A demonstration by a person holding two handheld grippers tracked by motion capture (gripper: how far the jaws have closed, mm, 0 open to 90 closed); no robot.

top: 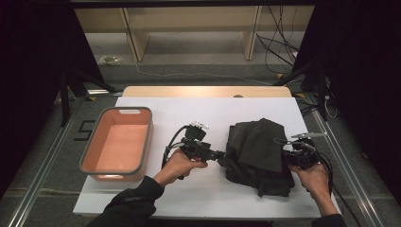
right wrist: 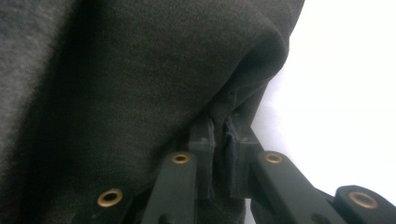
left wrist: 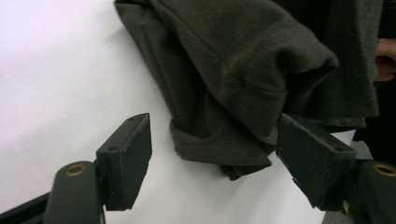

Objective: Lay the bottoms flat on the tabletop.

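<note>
The dark garment (top: 259,153) lies bunched near the right edge of the white surface (top: 208,113). The right hand-held gripper (right wrist: 218,128) is clamped on its fold. The left hand-held gripper (left wrist: 212,154) stands wide apart at the garment's left hem. No writing on the garment is readable.

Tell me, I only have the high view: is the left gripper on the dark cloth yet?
Observer: No. In the left gripper view the left gripper is open, with a folded corner of the dark cloth lying between the jaws.
Operator: And the right one?
Observer: The right gripper is shut on the cloth; its jaws pinch an edge fold in the right gripper view.
Operator: Is the left jaw pair touching the fabric?
Observer: One jaw seems to touch the cloth's edge; the other stands apart over the bare white table.
</note>
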